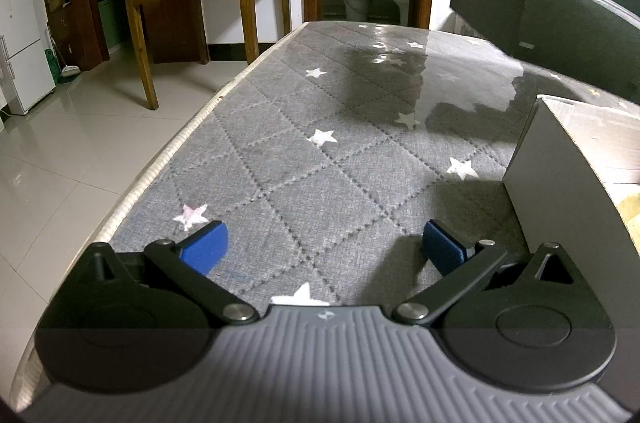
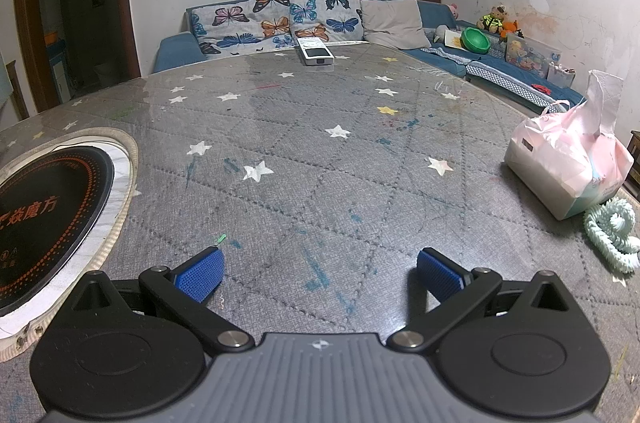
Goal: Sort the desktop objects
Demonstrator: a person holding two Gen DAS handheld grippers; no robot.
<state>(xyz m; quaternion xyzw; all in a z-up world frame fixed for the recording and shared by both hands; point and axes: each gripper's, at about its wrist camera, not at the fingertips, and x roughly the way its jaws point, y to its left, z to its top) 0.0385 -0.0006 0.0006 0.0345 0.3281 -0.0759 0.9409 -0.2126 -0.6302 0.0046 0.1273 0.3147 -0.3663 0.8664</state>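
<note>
Hovering with jaws apart and empty over the star-patterned surface [image 2: 320,151], the right gripper [image 2: 320,275] faces a tissue pack [image 2: 560,171] at right and a remote [image 2: 316,53] at top, while the left gripper [image 1: 324,249], likewise spread, sits beside a grey box [image 1: 560,191] at lower right, its contents unclear.

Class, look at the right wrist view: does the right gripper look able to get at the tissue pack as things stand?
Probably yes. The right gripper is open and empty, and the tissue pack sits ahead to its right on the table with bare surface between them. Only the mint coiled toy lies beside the pack's near side.
</note>
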